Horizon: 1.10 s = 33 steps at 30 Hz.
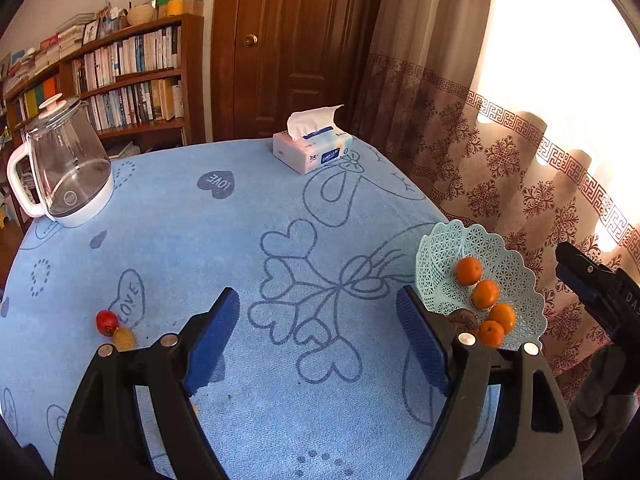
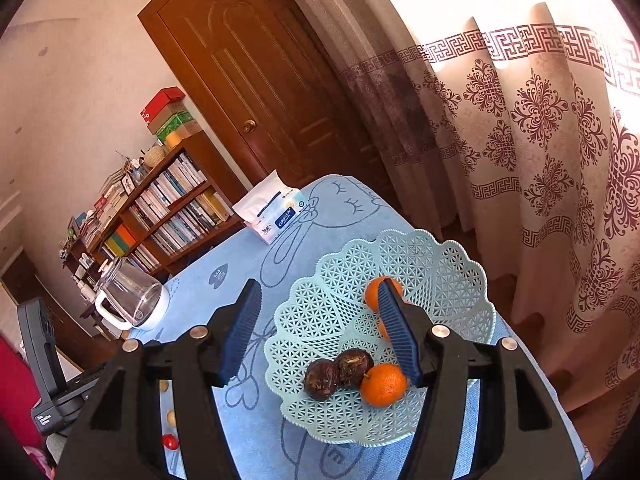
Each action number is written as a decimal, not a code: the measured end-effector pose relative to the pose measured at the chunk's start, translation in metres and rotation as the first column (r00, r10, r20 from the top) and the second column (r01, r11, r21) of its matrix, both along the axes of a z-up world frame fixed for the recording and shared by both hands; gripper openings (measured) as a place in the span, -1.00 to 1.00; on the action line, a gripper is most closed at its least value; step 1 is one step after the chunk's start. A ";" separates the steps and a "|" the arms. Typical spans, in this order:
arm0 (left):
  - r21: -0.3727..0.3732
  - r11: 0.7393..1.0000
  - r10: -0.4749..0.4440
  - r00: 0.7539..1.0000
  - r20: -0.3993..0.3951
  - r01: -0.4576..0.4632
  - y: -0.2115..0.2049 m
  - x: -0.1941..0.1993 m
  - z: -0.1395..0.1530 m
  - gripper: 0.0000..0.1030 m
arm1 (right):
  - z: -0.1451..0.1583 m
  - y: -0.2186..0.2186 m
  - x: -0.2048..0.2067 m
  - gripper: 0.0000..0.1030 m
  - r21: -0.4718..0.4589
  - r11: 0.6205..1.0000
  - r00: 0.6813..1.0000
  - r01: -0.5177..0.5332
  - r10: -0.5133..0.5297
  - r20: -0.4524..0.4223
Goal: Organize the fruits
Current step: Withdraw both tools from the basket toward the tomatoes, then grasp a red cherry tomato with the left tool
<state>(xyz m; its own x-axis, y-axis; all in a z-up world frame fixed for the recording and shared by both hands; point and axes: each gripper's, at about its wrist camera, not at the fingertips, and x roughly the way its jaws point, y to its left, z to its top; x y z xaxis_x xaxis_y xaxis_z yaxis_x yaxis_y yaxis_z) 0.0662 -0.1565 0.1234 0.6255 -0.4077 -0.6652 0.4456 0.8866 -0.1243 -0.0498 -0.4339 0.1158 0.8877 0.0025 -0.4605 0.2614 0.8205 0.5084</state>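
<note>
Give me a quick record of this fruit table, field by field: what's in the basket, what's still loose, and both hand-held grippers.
basket: pale lattice dish near the curtain-side edge of the table
in basket: four oranges, two dark wrinkled fruits
loose on cloth: red fruit touching a yellowish fruit
left hand-held gripper: open, empty
right hand-held gripper: open above the basket, empty
other: glass kettle, tissue pack

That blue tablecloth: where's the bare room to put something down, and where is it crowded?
The widest bare patch is mid-table, bordered by the kettle, the tissue pack and the basket. The basket's near half is crowded with oranges and two dark fruits; its far half is bare. A red fruit sits near the left edge.
</note>
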 end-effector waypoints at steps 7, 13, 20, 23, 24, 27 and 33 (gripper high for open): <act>-0.029 0.994 0.108 0.994 -0.028 -0.109 0.054 0.015 0.002 0.55 | 0.001 0.009 0.000 0.35 -0.003 1.000 1.000 -0.026 0.026 0.007; -0.042 0.980 0.194 0.980 -0.047 -0.196 0.094 0.027 0.001 0.55 | 0.007 0.019 -0.005 0.78 -0.005 0.999 0.997 -0.054 0.054 0.049; -0.052 0.966 0.251 0.965 -0.069 -0.255 0.121 0.037 -0.003 0.56 | 0.008 0.031 -0.004 0.79 -0.009 0.996 0.994 -0.086 0.087 0.062; -0.040 0.958 0.278 0.956 -0.090 -0.283 0.130 0.045 -0.011 0.55 | 0.008 0.040 -0.003 0.79 -0.025 0.993 0.991 -0.116 0.117 0.059; -0.038 0.956 0.285 0.953 -0.101 -0.290 0.134 0.048 -0.015 0.55 | 0.008 0.043 -0.002 0.79 -0.030 0.991 0.990 -0.127 0.129 0.058; -0.033 0.948 0.309 0.942 -0.132 -0.316 0.142 0.057 -0.024 0.55 | 0.008 0.053 0.000 0.79 -0.047 0.986 0.985 -0.160 0.163 0.054; -0.032 0.933 0.346 0.917 -0.199 -0.359 0.158 0.074 -0.046 0.55 | 0.005 0.070 0.005 0.79 -0.074 0.975 0.977 -0.209 0.212 0.031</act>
